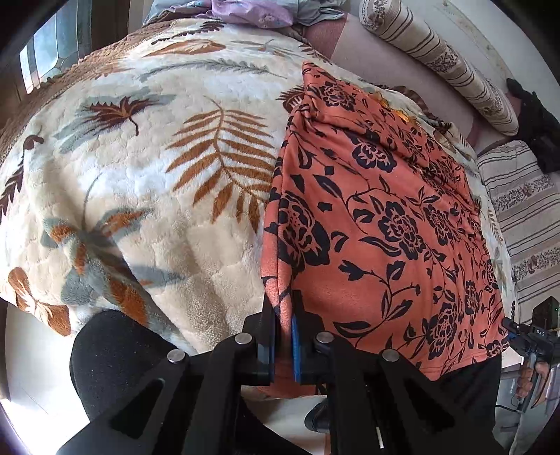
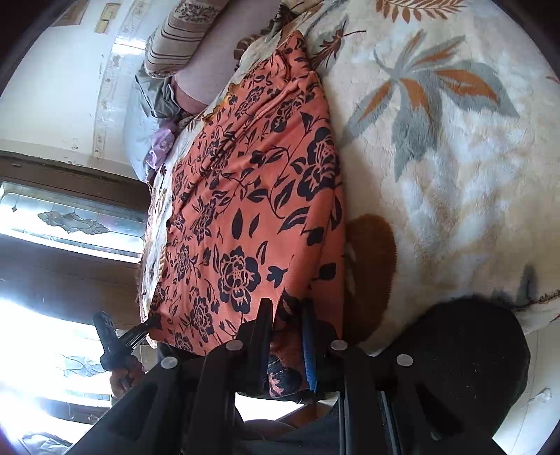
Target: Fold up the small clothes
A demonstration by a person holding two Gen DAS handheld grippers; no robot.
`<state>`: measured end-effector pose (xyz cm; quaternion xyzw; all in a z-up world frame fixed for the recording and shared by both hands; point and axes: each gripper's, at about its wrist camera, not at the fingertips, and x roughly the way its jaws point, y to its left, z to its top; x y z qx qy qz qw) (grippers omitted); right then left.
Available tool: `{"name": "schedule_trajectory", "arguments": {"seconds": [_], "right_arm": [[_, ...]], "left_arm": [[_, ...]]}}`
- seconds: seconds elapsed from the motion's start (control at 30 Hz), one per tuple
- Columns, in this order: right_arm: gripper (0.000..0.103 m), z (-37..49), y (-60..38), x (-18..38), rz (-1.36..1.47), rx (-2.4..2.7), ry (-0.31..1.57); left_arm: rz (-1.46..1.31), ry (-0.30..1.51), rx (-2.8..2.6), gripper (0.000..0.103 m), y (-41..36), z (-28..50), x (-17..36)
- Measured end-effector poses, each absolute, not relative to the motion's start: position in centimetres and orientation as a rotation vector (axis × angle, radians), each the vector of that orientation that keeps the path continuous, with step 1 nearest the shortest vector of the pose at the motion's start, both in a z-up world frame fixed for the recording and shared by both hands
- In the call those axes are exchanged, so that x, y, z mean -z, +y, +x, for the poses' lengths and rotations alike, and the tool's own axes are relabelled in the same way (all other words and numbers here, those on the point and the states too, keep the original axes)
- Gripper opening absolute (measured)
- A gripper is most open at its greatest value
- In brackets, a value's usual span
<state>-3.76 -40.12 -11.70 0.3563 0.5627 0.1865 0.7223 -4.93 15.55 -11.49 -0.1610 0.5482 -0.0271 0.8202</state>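
Both tongs pinch the near hem of the orange floral garment (image 1: 378,217): the left tongs (image 1: 283,336) are closed on its left corner, and the right tongs (image 2: 288,336) are closed on its right corner, cloth bunched between the pads. The garment lies spread flat, running away from the bed's near edge across a cream fleece blanket (image 1: 140,175) printed with brown and grey leaves. Striped pillows (image 1: 437,59) lie beyond its far end. A lilac cloth (image 1: 252,12) lies at the blanket's far edge.
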Motion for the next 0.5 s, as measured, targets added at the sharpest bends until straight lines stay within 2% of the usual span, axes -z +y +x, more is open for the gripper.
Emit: {"name": "schedule_trajectory", "arguments": {"seconds": [0.07,0.13,0.17,0.2,0.23,0.27,0.33,0.37,0.4,0.43,0.47,0.5], "right_arm": [[0.017,-3.7,-40.4,13.1,0.792,-0.371,1.283],[0.02,-3.7,-40.4,13.8,0.821,-0.368,1.302],[0.023,-3.7,-40.4,13.6,0.813,-0.364,1.298],[0.04,-3.7,-40.2,13.3,0.796,-0.372,1.291],[0.053,-3.7,-40.0,12.9,0.787,-0.397,1.276],[0.068,-3.6,-39.8,12.5,0.783,-0.418,1.257],[0.07,-3.2,-39.3,12.5,0.733,-0.391,1.293],[0.067,-3.1,-39.2,12.7,0.719,-0.389,1.309],[0.049,-2.9,-39.1,12.9,0.706,-0.383,1.317],[0.034,-2.8,-39.2,13.1,0.705,-0.373,1.337],[0.016,-2.8,-39.4,13.3,0.712,-0.365,1.341],[0.013,-2.9,-39.7,13.4,0.723,-0.368,1.339]], "left_arm": [[-0.347,1.226,0.035,0.011,15.6,-4.6,13.4],[-0.337,1.208,0.04,0.012,15.2,-4.8,13.5],[-0.336,1.206,0.043,0.019,15.0,-4.8,13.4],[-0.34,1.205,0.051,0.027,15.0,-4.8,13.4],[-0.35,1.204,0.07,0.039,14.9,-4.8,13.4],[-0.355,1.2,0.081,0.044,14.6,-4.8,13.3],[-0.325,1.203,0.07,0.045,14.1,-4.7,13.3],[-0.299,1.209,0.066,0.041,13.8,-4.6,13.3],[-0.272,1.212,0.057,0.031,13.6,-4.5,13.2],[-0.247,1.216,0.05,0.012,13.4,-4.3,13.1],[-0.253,1.216,0.065,0.008,13.5,-4.2,12.8],[-0.274,1.21,0.074,0.008,13.8,-4.1,12.4]]}}
